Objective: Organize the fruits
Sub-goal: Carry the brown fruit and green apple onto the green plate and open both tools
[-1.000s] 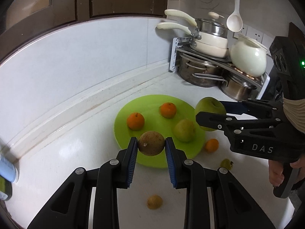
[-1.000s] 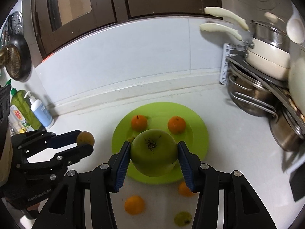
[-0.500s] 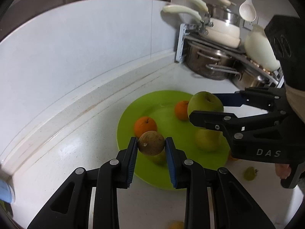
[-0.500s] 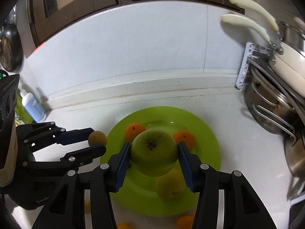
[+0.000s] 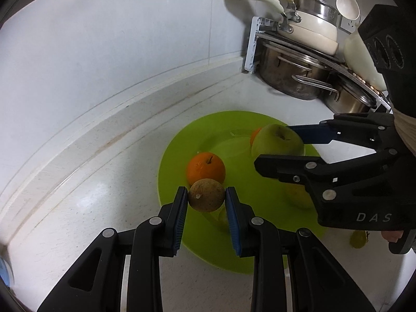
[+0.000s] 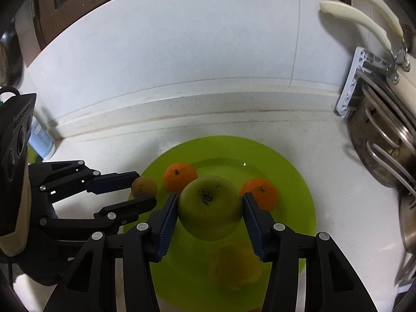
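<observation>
The left gripper [image 5: 206, 199] is clamped on a small brown fruit [image 5: 206, 195], held above the near-left edge of the green plate [image 5: 182, 140]; the right gripper [image 6: 210, 204] is clamped on a large green apple [image 6: 209, 205] over the plate's middle. On the plate lie two oranges [image 6: 180, 174] and a yellowish fruit [image 6: 235, 265], blurred beneath the apple. The step in hand looks like delivery: both fruits are carried in to be set down. Next, each wants lowering onto a bare patch clear of the oranges before the jaws part, lest they roll off. Against a second ago, both grippers have come forward and down, the plate looms larger, and the loose fruits on the white counter [image 5: 109, 182] have mostly slipped from view.
</observation>
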Action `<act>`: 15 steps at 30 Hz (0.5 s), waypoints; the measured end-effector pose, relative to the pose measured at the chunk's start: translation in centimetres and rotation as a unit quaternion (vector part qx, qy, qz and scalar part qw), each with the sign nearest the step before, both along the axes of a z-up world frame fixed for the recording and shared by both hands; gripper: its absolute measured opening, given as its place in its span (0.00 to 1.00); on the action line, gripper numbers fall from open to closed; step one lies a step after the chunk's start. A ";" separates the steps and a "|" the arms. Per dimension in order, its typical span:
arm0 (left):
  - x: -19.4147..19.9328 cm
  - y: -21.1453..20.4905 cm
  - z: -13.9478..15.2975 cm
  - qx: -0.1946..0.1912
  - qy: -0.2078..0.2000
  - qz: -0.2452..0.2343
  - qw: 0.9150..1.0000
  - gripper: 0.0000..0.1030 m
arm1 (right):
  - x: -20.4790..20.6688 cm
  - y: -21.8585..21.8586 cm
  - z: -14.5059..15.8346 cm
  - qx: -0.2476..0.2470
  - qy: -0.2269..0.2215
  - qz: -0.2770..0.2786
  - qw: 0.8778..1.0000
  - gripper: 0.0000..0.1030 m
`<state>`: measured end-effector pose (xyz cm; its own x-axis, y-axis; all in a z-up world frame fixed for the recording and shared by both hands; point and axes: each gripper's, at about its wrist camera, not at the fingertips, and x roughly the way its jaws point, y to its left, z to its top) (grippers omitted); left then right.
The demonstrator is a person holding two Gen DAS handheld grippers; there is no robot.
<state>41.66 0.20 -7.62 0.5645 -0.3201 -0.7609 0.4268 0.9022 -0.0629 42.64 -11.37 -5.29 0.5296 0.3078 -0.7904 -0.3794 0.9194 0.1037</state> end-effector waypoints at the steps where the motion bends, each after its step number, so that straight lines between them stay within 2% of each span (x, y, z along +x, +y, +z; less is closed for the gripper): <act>1: 0.0 0.0 0.1 -0.001 -0.001 -0.001 1.000 0.31 | 0.0 0.0 -0.1 0.001 0.002 -0.001 1.000 0.49; 4: -0.1 0.1 0.5 -0.002 -0.004 -0.001 1.000 0.36 | 0.0 -0.1 0.0 0.001 -0.003 -0.007 1.000 0.50; 8: -0.7 0.6 1.2 -0.005 -0.010 0.005 1.000 0.38 | -0.7 -0.2 1.1 -0.006 -0.027 -0.012 1.000 0.53; 15: -2.9 1.1 3.7 -0.005 -0.040 0.021 0.999 0.46 | -3.1 -0.7 3.1 -0.015 -0.058 -0.021 0.998 0.53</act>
<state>38.76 1.30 -3.91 0.6366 -0.3021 -0.7096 0.3922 0.9190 -0.0395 39.50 -12.12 -2.24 0.6298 0.2607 -0.7317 -0.3485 0.9367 0.0338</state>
